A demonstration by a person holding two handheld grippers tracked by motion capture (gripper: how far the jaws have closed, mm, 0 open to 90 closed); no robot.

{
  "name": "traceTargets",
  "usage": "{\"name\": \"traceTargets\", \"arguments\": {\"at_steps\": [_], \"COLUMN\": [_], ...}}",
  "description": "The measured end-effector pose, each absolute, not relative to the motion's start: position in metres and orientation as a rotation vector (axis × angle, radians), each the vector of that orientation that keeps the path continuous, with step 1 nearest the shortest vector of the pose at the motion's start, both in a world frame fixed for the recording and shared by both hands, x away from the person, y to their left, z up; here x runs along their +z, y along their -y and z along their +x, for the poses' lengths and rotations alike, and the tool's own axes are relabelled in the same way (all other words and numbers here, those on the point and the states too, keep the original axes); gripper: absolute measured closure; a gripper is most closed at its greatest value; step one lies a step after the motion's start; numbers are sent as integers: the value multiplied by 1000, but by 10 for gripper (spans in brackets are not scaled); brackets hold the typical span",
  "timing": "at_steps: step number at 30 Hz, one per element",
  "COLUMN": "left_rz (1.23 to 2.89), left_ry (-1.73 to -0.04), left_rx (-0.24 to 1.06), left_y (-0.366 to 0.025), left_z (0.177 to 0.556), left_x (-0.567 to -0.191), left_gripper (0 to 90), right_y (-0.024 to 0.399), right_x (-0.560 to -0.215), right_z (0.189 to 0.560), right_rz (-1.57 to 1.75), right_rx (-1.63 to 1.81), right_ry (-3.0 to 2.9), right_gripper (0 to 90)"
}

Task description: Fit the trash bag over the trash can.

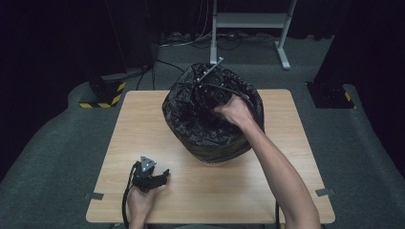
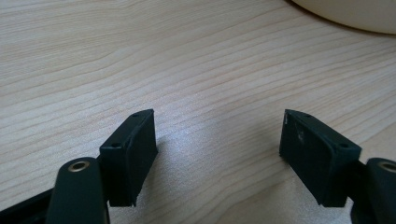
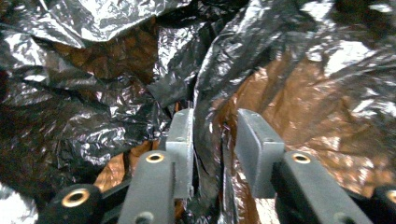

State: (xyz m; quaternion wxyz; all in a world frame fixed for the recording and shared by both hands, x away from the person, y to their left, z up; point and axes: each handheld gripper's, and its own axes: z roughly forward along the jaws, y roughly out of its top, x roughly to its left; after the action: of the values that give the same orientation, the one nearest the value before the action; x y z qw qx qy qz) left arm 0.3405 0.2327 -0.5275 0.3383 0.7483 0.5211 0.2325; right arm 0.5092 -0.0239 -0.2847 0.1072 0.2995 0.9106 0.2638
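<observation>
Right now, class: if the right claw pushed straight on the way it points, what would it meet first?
Most likely the black bin liner. A fold of it already stands between the jaws of the right claw, with more crumpled plastic just beyond. How deep that plastic lies is hard to judge.

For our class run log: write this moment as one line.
left gripper open, resting on table | right gripper inside bin, bag liner between jaws

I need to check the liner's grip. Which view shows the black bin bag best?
The right gripper view: a fold of the black bin bag runs up between the jaws. The high view shows it lining the bin; the left gripper view faces the table.
</observation>
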Motion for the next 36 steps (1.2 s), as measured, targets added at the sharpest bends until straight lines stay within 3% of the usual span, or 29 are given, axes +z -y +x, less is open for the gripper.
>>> {"name": "traceTargets", "arguments": {"at_steps": [7, 36], "left_rz": [1949, 1946], "left_ry": [-1358, -1359], "left_rx": [606, 605], "left_y": [-233, -233], "left_z": [341, 341], "left_x": [-527, -528], "left_gripper": [273, 273], "right_y": [38, 94], "right_x": [-279, -268], "right_z": [502, 494], "right_rz": [869, 928], "right_rx": [845, 1012], "right_ry": [-2633, -2493], "right_gripper": [600, 587]}}
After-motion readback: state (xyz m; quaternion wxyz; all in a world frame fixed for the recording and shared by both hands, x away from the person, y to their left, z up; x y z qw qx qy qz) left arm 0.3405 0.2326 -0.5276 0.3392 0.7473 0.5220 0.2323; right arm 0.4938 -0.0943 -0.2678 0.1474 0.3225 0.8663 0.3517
